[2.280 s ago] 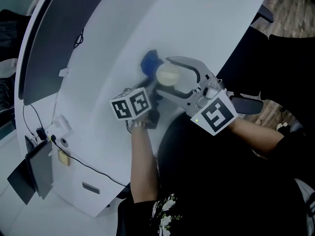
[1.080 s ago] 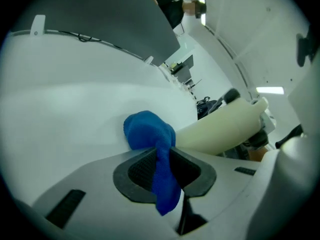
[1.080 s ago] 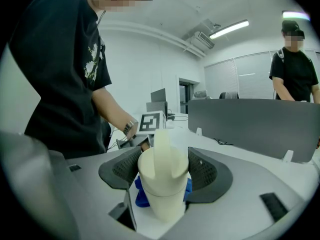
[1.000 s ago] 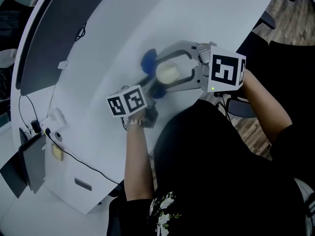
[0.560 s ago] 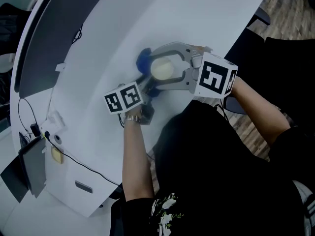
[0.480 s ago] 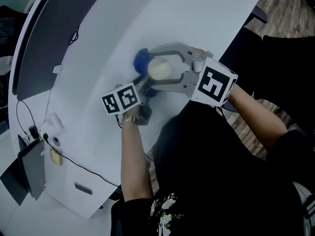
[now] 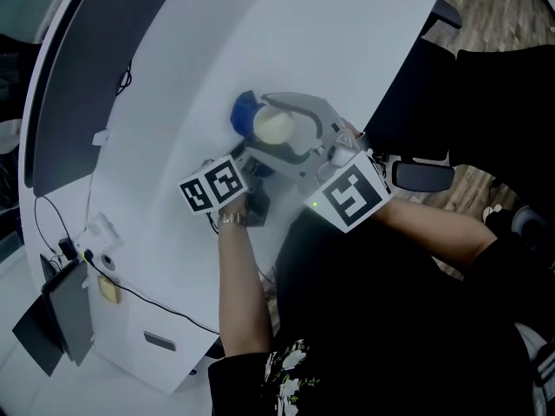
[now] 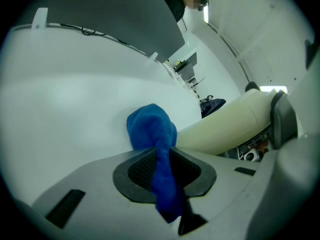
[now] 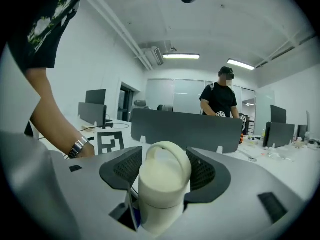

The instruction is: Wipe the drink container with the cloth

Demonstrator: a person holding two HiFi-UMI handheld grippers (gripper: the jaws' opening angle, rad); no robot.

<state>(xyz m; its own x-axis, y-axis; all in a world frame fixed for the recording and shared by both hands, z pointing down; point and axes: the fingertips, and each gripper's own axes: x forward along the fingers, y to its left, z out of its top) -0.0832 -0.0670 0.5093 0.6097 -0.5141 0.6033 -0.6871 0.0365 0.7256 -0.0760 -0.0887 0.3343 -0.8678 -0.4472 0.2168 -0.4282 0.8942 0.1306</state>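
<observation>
Cloth point(image 8: 150, 129): bright blue.
Drink container point(image 9: 162, 181): cream, plain.
Left gripper point(image 8: 165, 161): grey, black mesh-patterned pads point(image 8: 141, 166).
Right gripper point(image 9: 163, 169): grey, black mesh-patterned pads point(image 9: 125, 168).
Marker cubes point(image 7: 212, 185) point(image 7: 349, 198): black squares on white.
Table point(image 7: 303, 33): white.

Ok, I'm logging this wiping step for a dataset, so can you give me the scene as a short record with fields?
left gripper: shut on the blue cloth
right gripper: shut on the cream drink container
cloth contact: bunched end appears to lie against the container's side
container top: looped handle, pointing away from the right gripper
surface below: white table
background: person standing behind a dark desk divider
</observation>
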